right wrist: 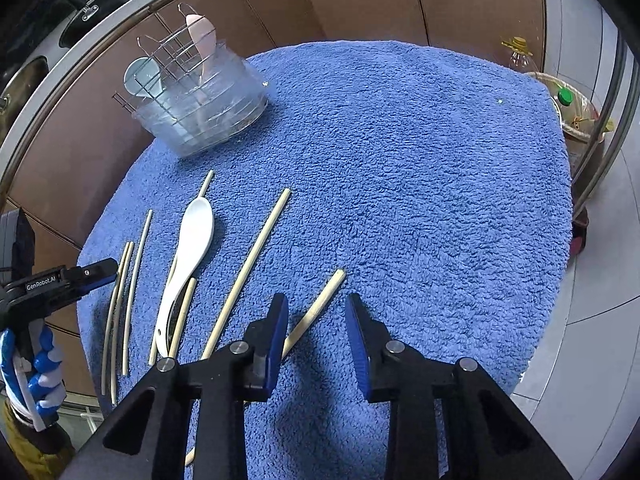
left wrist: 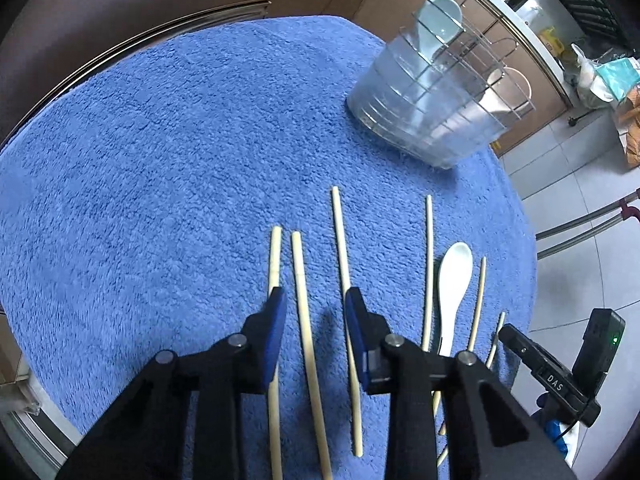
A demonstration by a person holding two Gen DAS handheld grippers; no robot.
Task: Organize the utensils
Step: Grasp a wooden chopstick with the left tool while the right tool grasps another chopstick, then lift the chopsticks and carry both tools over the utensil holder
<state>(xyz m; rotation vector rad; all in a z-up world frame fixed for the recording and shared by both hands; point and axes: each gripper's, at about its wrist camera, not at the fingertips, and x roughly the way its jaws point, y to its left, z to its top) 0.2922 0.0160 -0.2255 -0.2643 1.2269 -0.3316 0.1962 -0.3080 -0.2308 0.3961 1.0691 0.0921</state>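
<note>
A blue towel (left wrist: 160,160) covers the worktop. The holder (left wrist: 428,108) stands at its far edge, spoons inside. Chopsticks (left wrist: 306,340) and a white spoon (left wrist: 452,284) lie loose beneath both grippers' (left wrist: 316,300) (right wrist: 316,308) released, empty jaws.

From the left wrist we look down, close, along the jaws over the counter's blue towel (left wrist: 160,160). The right wrist faces likewise (slightly rightward). Both views share the chopsticks (left wrist: 306,344), white spoon (right wrist: 188,264) and rack (left wrist: 432,100).
</note>
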